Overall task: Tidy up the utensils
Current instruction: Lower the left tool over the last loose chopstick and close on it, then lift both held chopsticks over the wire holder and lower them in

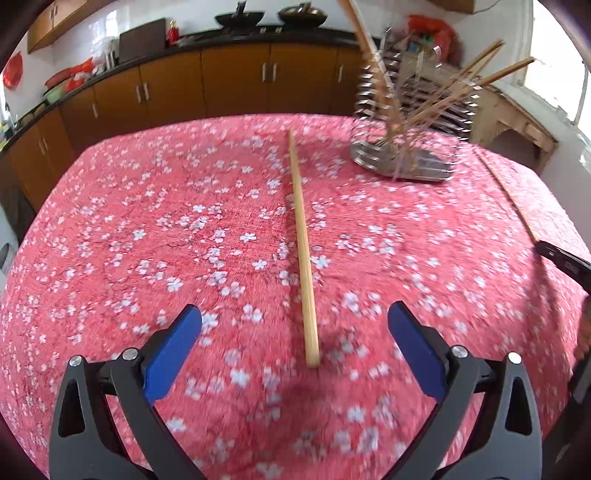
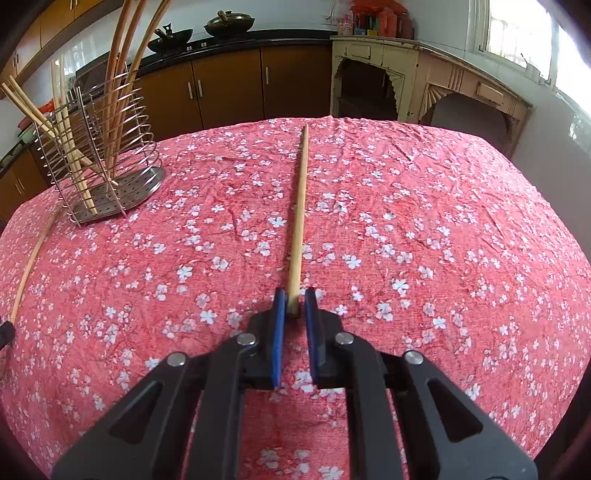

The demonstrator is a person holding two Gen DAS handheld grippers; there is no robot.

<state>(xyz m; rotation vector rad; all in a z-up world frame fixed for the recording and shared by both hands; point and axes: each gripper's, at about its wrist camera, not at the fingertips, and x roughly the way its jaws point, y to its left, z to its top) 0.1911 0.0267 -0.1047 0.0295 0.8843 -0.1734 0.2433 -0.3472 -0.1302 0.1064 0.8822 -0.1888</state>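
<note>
In the left wrist view a wooden chopstick [image 1: 303, 247] lies on the red floral tablecloth [image 1: 147, 240], its near end between and just ahead of the blue pads of my open left gripper [image 1: 294, 323]. A wire utensil holder [image 1: 410, 122] with several chopsticks stands far right. In the right wrist view my right gripper [image 2: 294, 302] is shut on the near end of another chopstick [image 2: 300, 206]. The holder [image 2: 99, 147] stands at the far left. A third chopstick [image 2: 31, 262] lies at the left edge there.
Brown kitchen cabinets [image 1: 236, 81] and a black counter with woks [image 1: 240, 16] line the back. An old cream sideboard [image 2: 424, 74] stands under a window at the right. The table edge [image 2: 332, 120] runs behind the chopstick tips.
</note>
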